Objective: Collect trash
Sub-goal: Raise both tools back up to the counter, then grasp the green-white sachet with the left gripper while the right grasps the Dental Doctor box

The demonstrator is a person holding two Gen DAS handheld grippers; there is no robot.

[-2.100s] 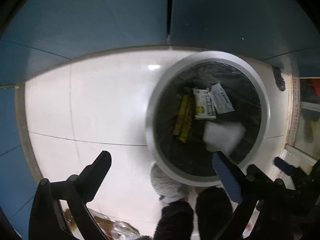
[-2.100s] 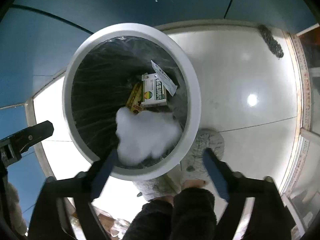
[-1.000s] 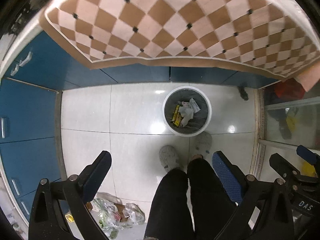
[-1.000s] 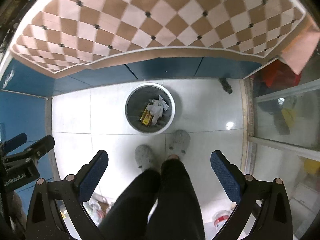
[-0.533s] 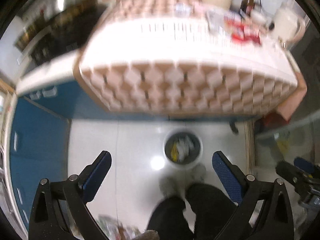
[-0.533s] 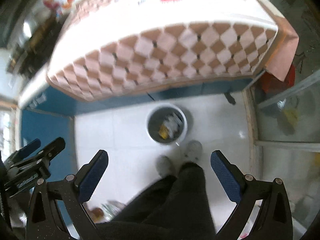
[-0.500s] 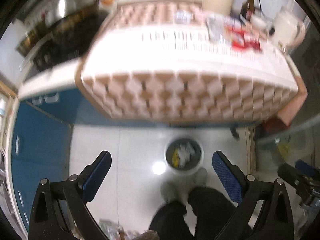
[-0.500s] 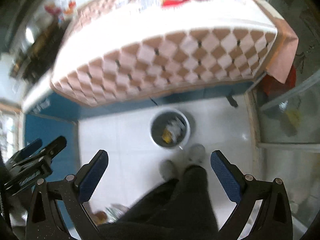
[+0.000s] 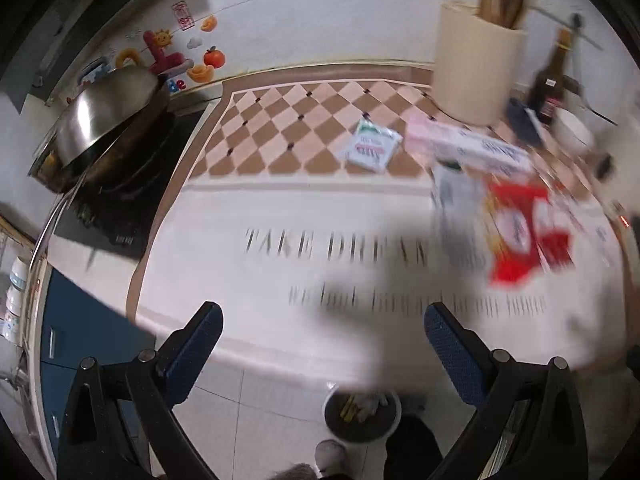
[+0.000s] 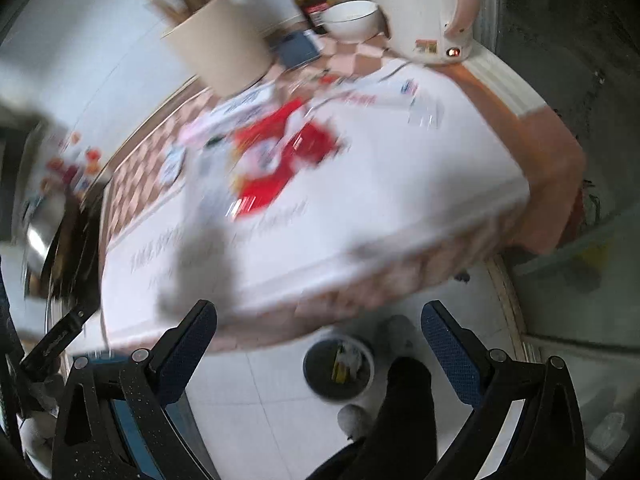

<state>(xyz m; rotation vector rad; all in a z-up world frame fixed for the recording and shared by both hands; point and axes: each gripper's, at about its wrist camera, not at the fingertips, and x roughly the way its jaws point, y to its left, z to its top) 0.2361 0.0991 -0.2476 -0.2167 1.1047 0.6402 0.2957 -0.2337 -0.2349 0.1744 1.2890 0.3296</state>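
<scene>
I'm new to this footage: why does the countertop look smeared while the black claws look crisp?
Left wrist view: red packet and cloth lettering streak with motion blur, left gripper sharp. Right wrist view: heavier smear across the tablecloth, right gripper crisp; fisheye bends edges.

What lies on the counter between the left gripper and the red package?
In the left wrist view, only bare white tablecloth with blurred printed lettering lies between the open left gripper and the red package.
</scene>
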